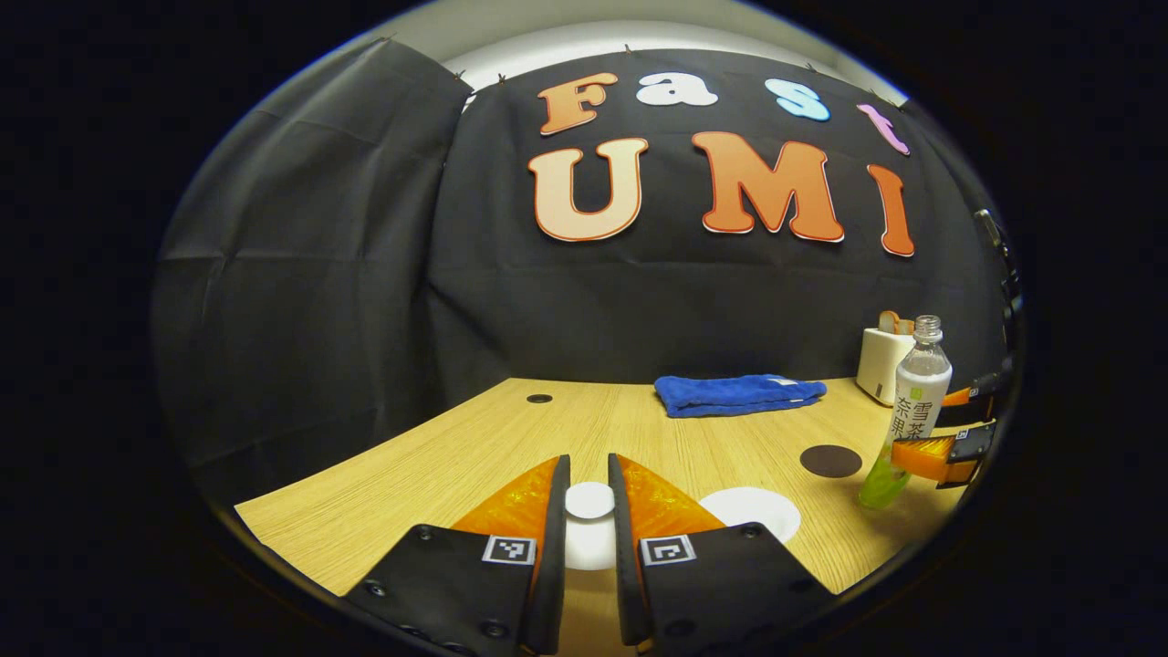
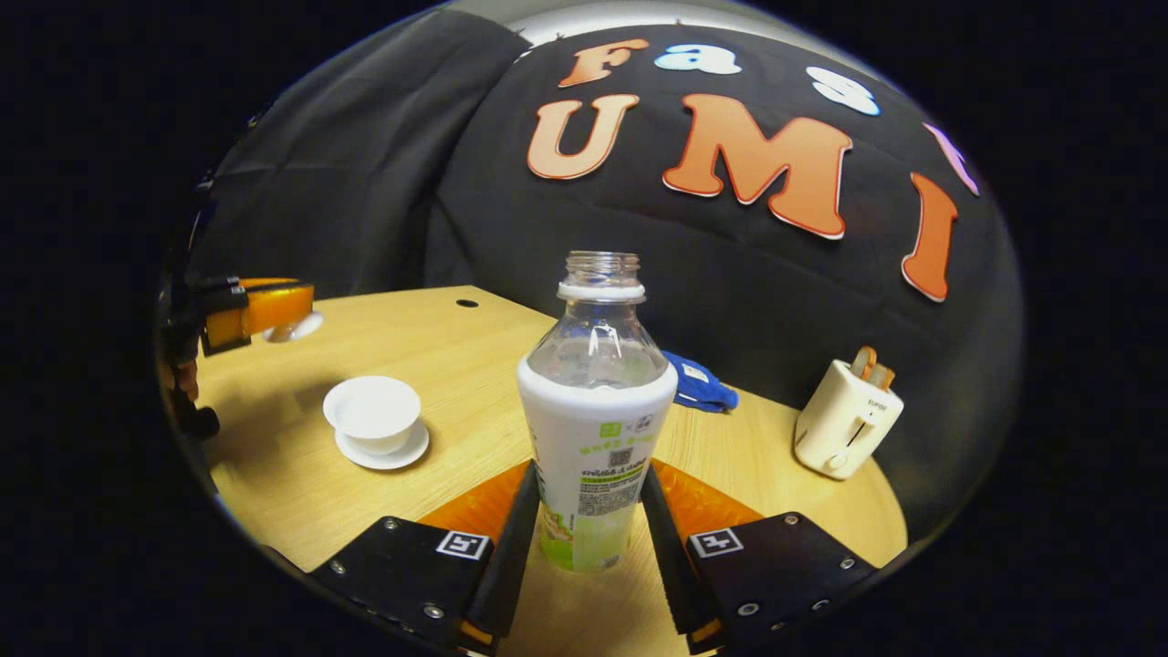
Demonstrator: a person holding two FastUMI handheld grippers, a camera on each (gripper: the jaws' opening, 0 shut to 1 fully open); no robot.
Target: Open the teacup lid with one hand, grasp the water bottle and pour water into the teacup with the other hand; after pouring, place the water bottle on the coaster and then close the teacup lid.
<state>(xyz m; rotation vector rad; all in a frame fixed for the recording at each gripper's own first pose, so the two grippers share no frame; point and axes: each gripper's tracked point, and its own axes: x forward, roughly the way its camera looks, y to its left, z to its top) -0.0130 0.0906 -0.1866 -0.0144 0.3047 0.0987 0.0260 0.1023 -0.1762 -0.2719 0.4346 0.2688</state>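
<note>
At the bottom of the right gripper view, my right gripper [image 2: 589, 529] is closed on the water bottle [image 2: 595, 429]; both fingers press on its lower label, and the bottle stands upright with its cap off and its neck open. At the bottom of the left gripper view, my left gripper [image 1: 589, 511] holds the teacup lid [image 1: 589, 500] between its narrowed fingers, raised clear of the table [image 1: 474, 447].

So I judge the lid step done and the pour about to begin. The teacup [image 2: 372, 412] sits open on its saucer [image 2: 401, 453] at the left of the right gripper view, well apart from the bottle. Next I must carry the bottle over to the cup and tilt its mouth above the rim, slowly, since the opening is wide and the cup small.

Farther off, the dark coaster [image 1: 830, 461] lies at the right of the left gripper view, just beside the bottle's foot. Beyond it are a blue cloth [image 1: 739, 394] and a white toaster [image 2: 847, 420] near the back wall.

I cannot judge the water level: the label hides most of the bottle's body. In the left gripper view my own finger covers most of the cup. Whether the bottle's base touches the table or hangs just above it I cannot tell.
</note>
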